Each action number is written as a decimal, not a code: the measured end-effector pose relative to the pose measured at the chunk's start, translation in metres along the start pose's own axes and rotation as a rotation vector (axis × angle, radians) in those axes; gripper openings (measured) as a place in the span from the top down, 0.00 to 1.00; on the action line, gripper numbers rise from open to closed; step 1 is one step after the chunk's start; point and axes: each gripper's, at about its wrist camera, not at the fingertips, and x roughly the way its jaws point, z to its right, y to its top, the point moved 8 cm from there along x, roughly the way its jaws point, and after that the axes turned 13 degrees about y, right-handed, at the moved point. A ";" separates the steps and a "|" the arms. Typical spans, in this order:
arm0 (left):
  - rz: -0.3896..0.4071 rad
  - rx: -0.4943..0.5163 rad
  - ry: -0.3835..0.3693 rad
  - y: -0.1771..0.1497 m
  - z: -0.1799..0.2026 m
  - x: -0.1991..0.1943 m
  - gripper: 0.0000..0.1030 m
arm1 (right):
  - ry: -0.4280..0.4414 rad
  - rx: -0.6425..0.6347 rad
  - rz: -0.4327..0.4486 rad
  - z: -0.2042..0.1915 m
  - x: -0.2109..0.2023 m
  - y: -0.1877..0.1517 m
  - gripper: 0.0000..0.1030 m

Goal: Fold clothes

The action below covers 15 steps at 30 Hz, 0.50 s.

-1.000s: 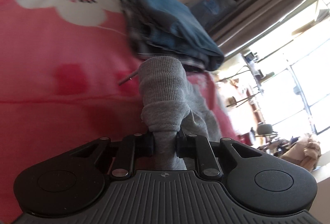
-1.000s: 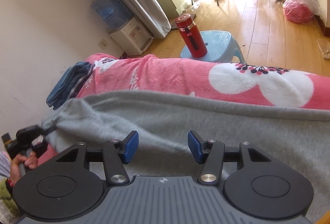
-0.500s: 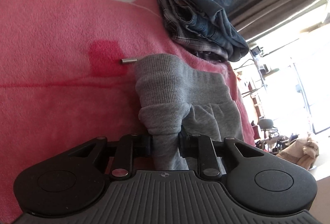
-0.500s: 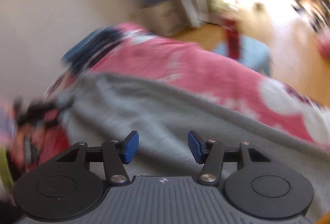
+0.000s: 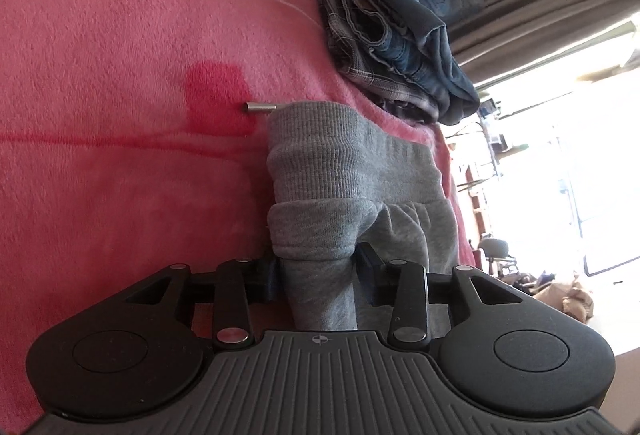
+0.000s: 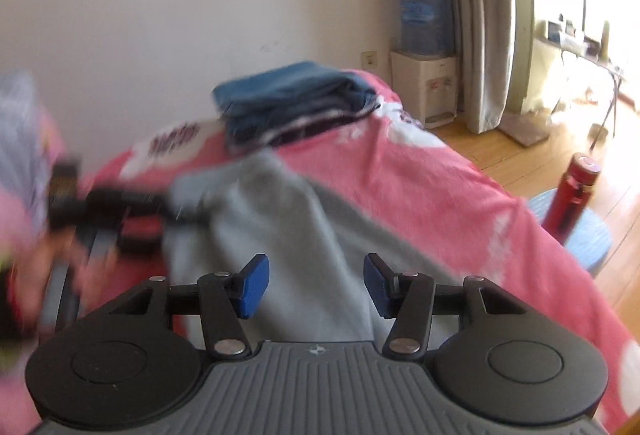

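Note:
A grey sweat garment (image 5: 344,171) with a ribbed band lies on the pink flowered blanket (image 5: 112,83). My left gripper (image 5: 320,271) is shut on a bunched fold of it, low over the blanket. A metal-tipped drawstring end (image 5: 260,107) pokes out beside the ribbed band. In the right wrist view the same grey garment (image 6: 296,235) stretches across the bed. My right gripper (image 6: 316,285) is open and empty just above the cloth. The left gripper (image 6: 120,211) shows blurred at the garment's far left end.
A stack of folded jeans and plaid clothes (image 5: 392,27) sits on the blanket by the wall, also in the right wrist view (image 6: 296,99). A water dispenser (image 6: 424,67) and curtains stand behind. A red bottle (image 6: 572,195) stands on a blue stool (image 6: 588,239) beside the bed.
My left gripper has moved down toward the blanket with the grey fold still in it. My right gripper has swung left along the garment, toward the folded stack, and stayed open.

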 end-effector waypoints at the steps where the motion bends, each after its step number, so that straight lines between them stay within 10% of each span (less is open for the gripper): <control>1: 0.002 0.007 -0.003 0.000 0.000 0.000 0.63 | 0.011 0.036 -0.007 0.008 0.014 0.008 0.47; 7: 0.019 0.066 -0.005 -0.005 0.000 -0.003 0.63 | 0.007 0.162 -0.154 0.045 0.095 0.016 0.55; 10: 0.030 0.080 -0.002 -0.007 0.001 -0.004 0.63 | 0.005 0.183 -0.218 0.048 0.111 -0.002 0.94; 15: 0.047 0.120 0.009 -0.012 0.003 -0.005 0.63 | -0.116 0.058 -0.100 0.033 0.097 0.007 0.97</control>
